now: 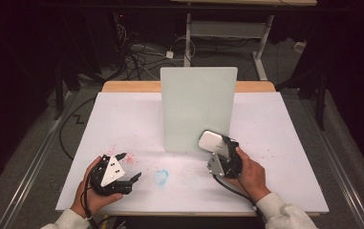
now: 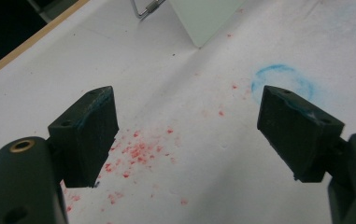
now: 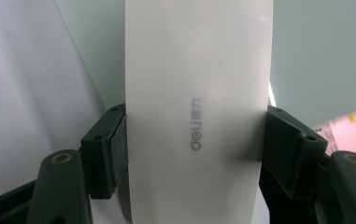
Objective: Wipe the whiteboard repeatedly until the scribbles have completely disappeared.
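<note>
Right tongs [image 1: 216, 145] are clamped on the eraser [image 1: 211, 140], a white rounded block that sits at about four o'clock from the counter's middle, right in front of the lower right corner of the upright board [image 1: 198, 107]. In the right gripper view the eraser [image 3: 196, 112] runs straight up between the two black jaws, both pads pressed flat against its long sides, grey lettering printed on its face, the pale board [image 3: 320, 60] close behind it. Whether the eraser touches the board, hard to tell from here. The right hand [image 1: 250, 171] comes in from five o'clock, sleeve at the counter's near edge. Over to the left: left tongs [image 1: 128, 168] are wide apart with nothing between them, low over the white counter [image 1: 122, 114] at about seven o'clock, held in the left hand [image 1: 90, 191]. The left gripper view looks along those spread jaws at a scatter of red specks [image 2: 138, 151] on the paper, and beyond the right-hand jaw a smudged blue ring [image 2: 283, 81]. From the high view that blue ring [image 1: 161, 176] lies at six o'clock, between the two grippers, with the red specks [image 1: 131, 157] just beside the left tongs.
</note>
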Demonstrator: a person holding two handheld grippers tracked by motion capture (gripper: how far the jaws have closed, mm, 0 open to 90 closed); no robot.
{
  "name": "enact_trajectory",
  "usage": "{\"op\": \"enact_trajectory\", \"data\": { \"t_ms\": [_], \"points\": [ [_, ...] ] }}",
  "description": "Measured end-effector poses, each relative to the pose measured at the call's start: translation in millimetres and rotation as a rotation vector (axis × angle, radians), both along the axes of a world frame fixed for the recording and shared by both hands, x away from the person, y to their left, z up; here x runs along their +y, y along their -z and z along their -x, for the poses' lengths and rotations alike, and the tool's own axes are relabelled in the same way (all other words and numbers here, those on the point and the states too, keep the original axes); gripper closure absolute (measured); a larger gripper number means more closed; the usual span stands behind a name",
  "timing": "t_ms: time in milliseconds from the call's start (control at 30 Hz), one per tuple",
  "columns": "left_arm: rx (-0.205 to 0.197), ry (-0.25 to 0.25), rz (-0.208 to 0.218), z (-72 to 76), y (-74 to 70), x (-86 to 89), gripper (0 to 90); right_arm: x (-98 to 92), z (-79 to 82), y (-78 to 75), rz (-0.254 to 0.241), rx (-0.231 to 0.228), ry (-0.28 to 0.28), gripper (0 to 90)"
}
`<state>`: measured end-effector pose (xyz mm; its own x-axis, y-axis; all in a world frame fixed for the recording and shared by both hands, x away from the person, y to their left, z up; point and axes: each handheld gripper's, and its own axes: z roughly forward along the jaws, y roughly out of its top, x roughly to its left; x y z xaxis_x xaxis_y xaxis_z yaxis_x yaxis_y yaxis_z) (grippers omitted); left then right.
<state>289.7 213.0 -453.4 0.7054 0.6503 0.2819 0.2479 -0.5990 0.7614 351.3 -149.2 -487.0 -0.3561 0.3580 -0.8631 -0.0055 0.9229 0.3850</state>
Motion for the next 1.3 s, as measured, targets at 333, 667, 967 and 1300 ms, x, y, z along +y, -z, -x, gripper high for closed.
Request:
{"op": "enact_trajectory", "data": {
  "t_ms": [333, 667, 967, 1300],
  "points": [
    [0.0, 0.006, -0.001, 0.1, -0.1, 0.1, 19.4, 47.4, 1.1, 4.9, 0.002, -0.007, -0.069, 31.1],
    [-0.003, 0.0, 0.008, 1.1, -1.5, 2.1, 19.4, 35.1, 2.2, 6.1, 0.002, -0.007, -0.04, 31.1],
    [-0.006, 0.0, 0.006, 1.4, -1.8, 0.7, 19.5, -18.2, -2.6, -5.5, -0.059, -0.027, 0.065, 31.2],
    [-0.006, 0.002, 0.004, 0.9, -1.4, 0.7, 19.5, -20.4, -12.4, -31.7, -0.219, -0.017, 0.109, 31.1]
  ]
}}
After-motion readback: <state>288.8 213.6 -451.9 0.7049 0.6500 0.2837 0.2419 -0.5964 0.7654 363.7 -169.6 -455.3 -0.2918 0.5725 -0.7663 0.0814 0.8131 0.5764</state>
